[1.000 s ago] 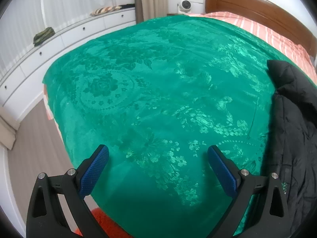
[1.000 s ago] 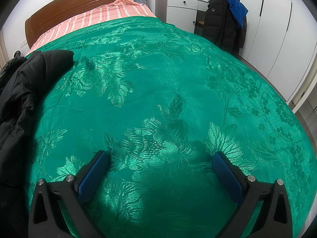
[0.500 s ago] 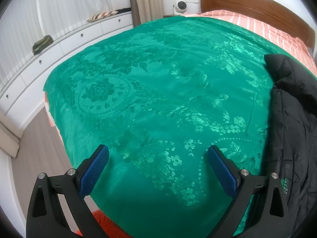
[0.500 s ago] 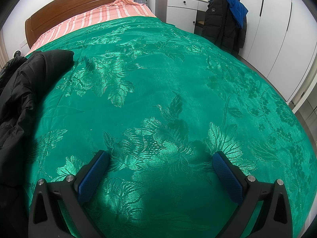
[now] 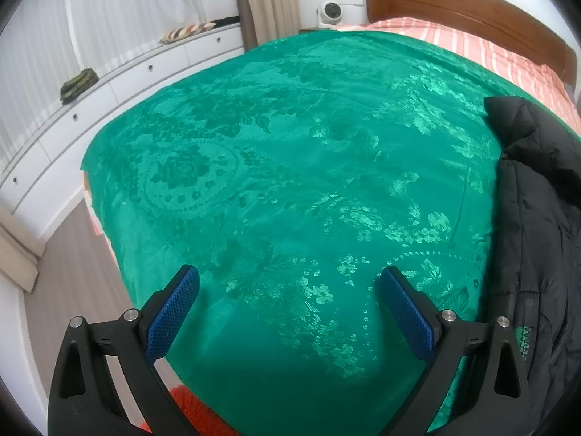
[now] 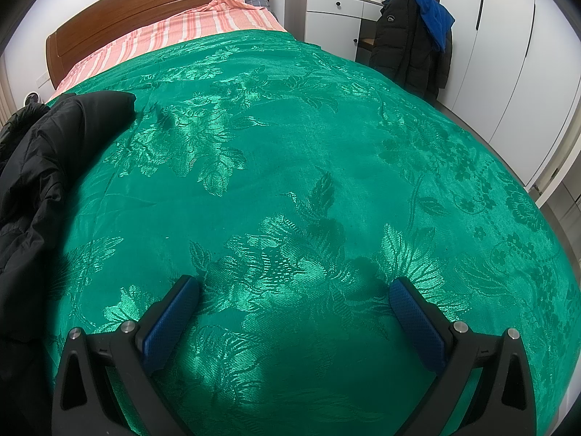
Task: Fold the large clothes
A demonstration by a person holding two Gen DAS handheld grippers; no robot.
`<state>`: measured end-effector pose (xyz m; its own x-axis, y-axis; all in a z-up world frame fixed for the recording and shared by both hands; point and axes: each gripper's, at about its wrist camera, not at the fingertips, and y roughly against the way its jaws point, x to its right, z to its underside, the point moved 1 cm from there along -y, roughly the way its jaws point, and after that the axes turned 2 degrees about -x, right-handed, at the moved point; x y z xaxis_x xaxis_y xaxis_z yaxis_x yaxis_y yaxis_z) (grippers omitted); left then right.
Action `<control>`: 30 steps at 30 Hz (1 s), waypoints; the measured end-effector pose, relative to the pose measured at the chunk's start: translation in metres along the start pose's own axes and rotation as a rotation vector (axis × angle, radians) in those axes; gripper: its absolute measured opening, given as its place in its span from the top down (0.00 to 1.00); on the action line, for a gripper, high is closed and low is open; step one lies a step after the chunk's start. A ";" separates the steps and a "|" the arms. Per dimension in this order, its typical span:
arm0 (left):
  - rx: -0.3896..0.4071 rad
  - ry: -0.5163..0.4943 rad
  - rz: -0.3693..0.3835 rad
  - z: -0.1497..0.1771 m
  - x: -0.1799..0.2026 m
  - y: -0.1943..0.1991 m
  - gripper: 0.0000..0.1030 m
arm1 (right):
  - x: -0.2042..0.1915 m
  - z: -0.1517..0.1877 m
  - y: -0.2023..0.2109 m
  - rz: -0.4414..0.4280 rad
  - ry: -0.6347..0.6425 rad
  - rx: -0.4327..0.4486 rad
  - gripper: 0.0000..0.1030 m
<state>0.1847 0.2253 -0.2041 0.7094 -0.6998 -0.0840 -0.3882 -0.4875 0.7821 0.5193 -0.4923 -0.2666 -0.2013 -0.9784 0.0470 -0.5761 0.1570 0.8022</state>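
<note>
Green brocade bedspread (image 5: 290, 167) fills most of both wrist views, its woven flowers and leaves catching the light across the whole bed. A black padded jacket (image 5: 533, 225) lies crumpled on the bedspread: in the left wrist view it sits along the right edge, and in the right wrist view the same black padded jacket (image 6: 40, 181) lies along the left edge, so it rests between the two grippers.

The left gripper (image 5: 288, 298) hangs above the near part of the bedspread with its blue-padded fingers (image 5: 174, 309) spread wide and nothing between them. The right gripper (image 6: 294, 309) is also spread wide and empty over the green cloth, its blue pads (image 6: 417, 323) well apart. Neither gripper touches the jacket.

At the head of the bed a pink striped sheet (image 6: 174, 32) shows beyond the bedspread, against a wooden headboard (image 6: 152, 3). In the left wrist view a white drawer unit (image 5: 120, 83) runs along the wall under sheer curtains (image 5: 109, 11), with a dark folded item (image 5: 78, 81) and a striped cushion (image 5: 185, 32) on top. A small white fan (image 5: 330, 12) stands near the headboard. In the right wrist view a dark coat with a blue garment (image 6: 417, 36) hangs beside a white cabinet (image 6: 330, 21) and white wardrobe doors (image 6: 508, 54).
</note>
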 end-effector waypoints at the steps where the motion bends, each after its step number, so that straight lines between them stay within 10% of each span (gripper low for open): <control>1: 0.001 -0.001 -0.001 0.000 0.000 0.000 0.03 | 0.000 0.000 0.000 0.000 0.000 0.000 0.00; 30: 0.004 -0.003 -0.010 -0.001 0.001 0.001 0.03 | 0.000 0.000 0.000 0.006 0.002 -0.001 0.00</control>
<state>0.1857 0.2245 -0.2031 0.7116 -0.6962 -0.0941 -0.3830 -0.4968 0.7788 0.5194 -0.4922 -0.2667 -0.2032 -0.9777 0.0526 -0.5743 0.1625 0.8023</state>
